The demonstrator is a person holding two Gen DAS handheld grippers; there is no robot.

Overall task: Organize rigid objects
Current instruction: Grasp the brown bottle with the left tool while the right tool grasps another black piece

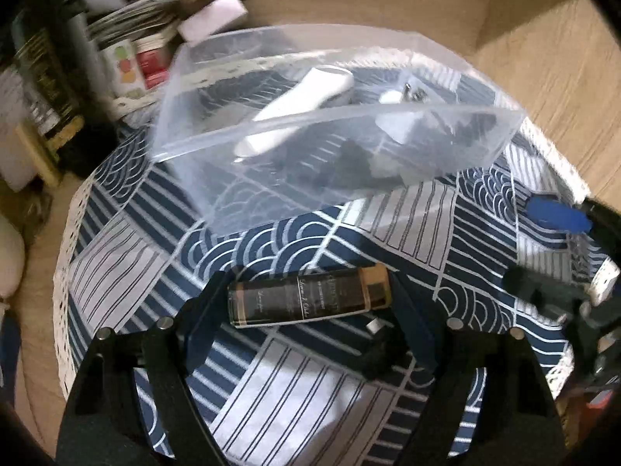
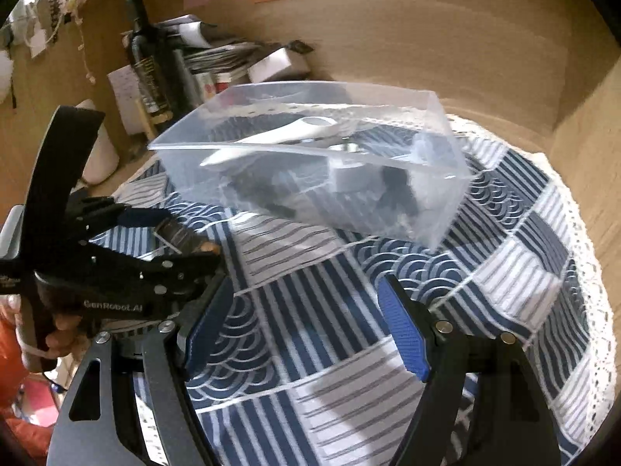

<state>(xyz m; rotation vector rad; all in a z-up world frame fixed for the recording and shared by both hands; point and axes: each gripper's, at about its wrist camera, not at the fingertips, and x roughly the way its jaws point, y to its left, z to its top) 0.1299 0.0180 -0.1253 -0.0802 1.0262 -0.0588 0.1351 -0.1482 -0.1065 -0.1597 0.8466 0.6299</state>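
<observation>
My left gripper [image 1: 308,299] is shut on a small dark bottle with a gold cap [image 1: 306,301], held crosswise between its fingers just above the blue patterned cloth. The bottle also shows in the right wrist view [image 2: 184,239], in the left gripper [image 2: 170,240]. A clear plastic box [image 1: 330,124] sits beyond it on the cloth, holding a white handled device [image 1: 299,110], a white plug adapter [image 1: 399,97] and dark items. My right gripper [image 2: 306,322] is open and empty over the cloth, short of the box [image 2: 310,163]. Its blue pad [image 1: 559,213] shows at the left view's right edge.
The round table [image 2: 504,272] carries a blue and white patterned cloth with a lace edge. Behind it on the left stand a dark wine bottle [image 2: 149,62], stacked papers and boxes [image 2: 217,54] and a white box [image 1: 217,15]. Wooden walls enclose the back and right.
</observation>
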